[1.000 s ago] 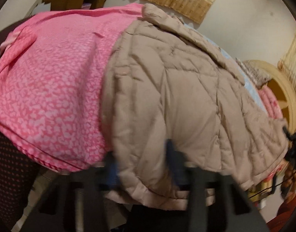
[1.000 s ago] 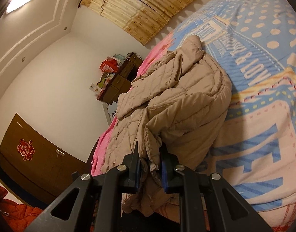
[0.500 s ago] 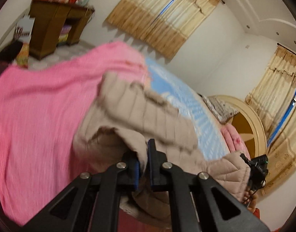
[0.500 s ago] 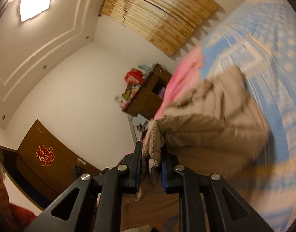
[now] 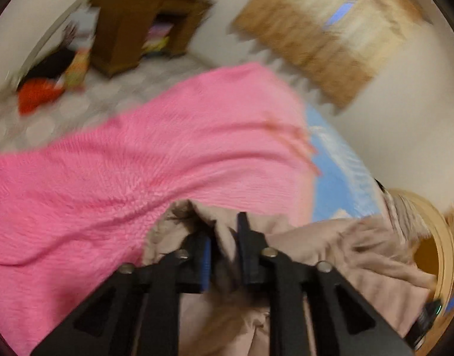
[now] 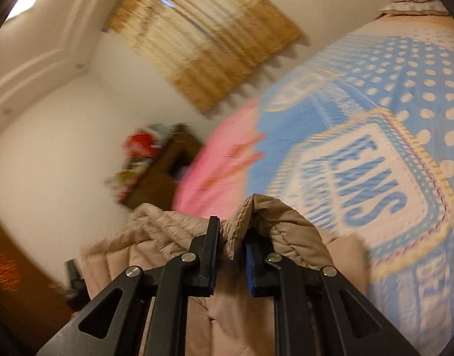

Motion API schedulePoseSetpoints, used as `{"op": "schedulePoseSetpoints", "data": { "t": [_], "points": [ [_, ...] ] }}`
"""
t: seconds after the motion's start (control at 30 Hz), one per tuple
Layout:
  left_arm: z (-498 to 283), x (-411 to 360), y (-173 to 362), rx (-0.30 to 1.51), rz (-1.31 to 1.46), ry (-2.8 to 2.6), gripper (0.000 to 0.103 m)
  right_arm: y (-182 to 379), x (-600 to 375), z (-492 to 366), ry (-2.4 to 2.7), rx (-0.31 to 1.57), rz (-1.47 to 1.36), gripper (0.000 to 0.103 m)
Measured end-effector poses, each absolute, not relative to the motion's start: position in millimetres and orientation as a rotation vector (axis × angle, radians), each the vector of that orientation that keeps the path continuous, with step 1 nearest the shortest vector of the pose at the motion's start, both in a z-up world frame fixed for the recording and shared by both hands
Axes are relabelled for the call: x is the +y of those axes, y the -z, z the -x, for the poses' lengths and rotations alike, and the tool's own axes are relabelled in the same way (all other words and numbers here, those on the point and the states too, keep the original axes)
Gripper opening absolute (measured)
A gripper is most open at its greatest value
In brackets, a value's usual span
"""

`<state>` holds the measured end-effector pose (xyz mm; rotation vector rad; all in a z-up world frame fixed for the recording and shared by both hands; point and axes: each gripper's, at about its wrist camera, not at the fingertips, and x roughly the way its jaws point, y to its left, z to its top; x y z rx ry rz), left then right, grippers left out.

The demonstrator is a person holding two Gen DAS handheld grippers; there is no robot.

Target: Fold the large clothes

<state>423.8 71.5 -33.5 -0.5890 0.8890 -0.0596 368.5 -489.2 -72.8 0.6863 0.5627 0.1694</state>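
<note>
You're working over a pink blanket (image 5: 155, 160) that is filling the left and centre of the left wrist frame; its far edge is running diagonally toward the upper middle, with pale floor (image 5: 78, 101) beyond it. A blue patterned bedspread (image 6: 375, 154) is taking up the right half of the right wrist frame (big "JEANS" lettering on it) and is lying bare above the jacket, so that's your open room. A brown wooden cabinet (image 5: 129, 32) is standing at the upper left of the left view, tan curtains (image 6: 203, 38) are hanging across the top of the right view, and a rounded wooden headboard (image 5: 434, 252) is sitting at the lower right edge of the left view. Everything's blurred.

Your left gripper (image 5: 224, 252) is showing jaws a little apart, and they have just been opening; a fold of the beige quilted jacket (image 5: 360, 255) is sitting between them, though you can't tell through the blur whether the pads are pressing it. Your right gripper (image 6: 231, 252) is clamping a bunched, stitched edge of the same jacket (image 6: 286, 231), with jaws narrowly spaced around the fabric.

The jacket is bunching along the bottom of both frames, puffy and creased, draping down under the grippers, and spreading toward the lower right in the left view.
</note>
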Motion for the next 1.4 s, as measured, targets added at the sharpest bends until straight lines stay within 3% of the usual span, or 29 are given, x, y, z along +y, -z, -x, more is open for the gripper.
{"op": "schedulePoseSetpoints", "data": {
  "t": [0.13, 0.33, 0.37, 0.4, 0.5, 0.53, 0.57, 0.67, 0.87, 1.07, 1.23, 1.4],
  "points": [
    [-437.0, 88.2, 87.4, 0.882, 0.737, 0.000, 0.035, 135.2, -498.2, -396.5, -0.061, 0.631, -0.694, 0.021],
    [-422.9, 99.6, 84.1, 0.778, 0.751, 0.025, 0.041, 143.3, -519.7, -392.8, -0.075, 0.598, -0.822, 0.022],
    [-418.3, 109.8, 79.1, 0.770, 0.797, 0.029, 0.053, 140.7, -523.7, -388.6, -0.076, 0.596, -0.845, 0.023],
    [-410.6, 123.2, 71.1, 0.749, 0.833, 0.006, 0.072, 138.9, -527.7, -383.5, -0.078, 0.588, -0.869, 0.024],
    [-390.0, 154.6, 39.0, 0.646, 0.839, -0.115, 0.093, 118.7, -554.3, -344.6, -0.038, 0.451, -0.982, 0.039],
    [-386.9, 158.8, 31.6, 0.634, 0.823, -0.142, 0.093, 109.9, -559.4, -330.6, -0.005, 0.413, -0.984, 0.052],
    [-379.5, 163.6, 19.3, 0.624, 0.773, -0.180, 0.093, 98.4, -562.6, -317.6, 0.029, 0.375, -0.965, 0.059],
    [-370.4, 138.6, -8.3, 0.631, 0.546, -0.173, 0.093, 55.1, -543.2, -294.4, 0.056, 0.324, -0.746, 0.059],
    [-375.5, -0.4, -24.2, 0.632, 0.141, 0.026, 0.096, 10.9, -418.0, -332.6, -0.072, 0.490, -0.205, 0.056],
    [-404.7, -88.0, 8.5, 0.740, -0.083, -0.009, 0.100, 40.9, -353.8, -393.1, -0.153, 0.641, -0.109, 0.056],
    [-417.5, -67.5, 46.3, 0.799, 0.032, -0.025, 0.103, 105.8, -367.0, -419.4, -0.172, 0.714, -0.233, 0.057],
    [-406.5, -71.0, 56.2, 0.714, 0.057, -0.018, 0.103, 121.5, -366.7, -425.9, -0.183, 0.700, -0.257, 0.059]
  ]
}}
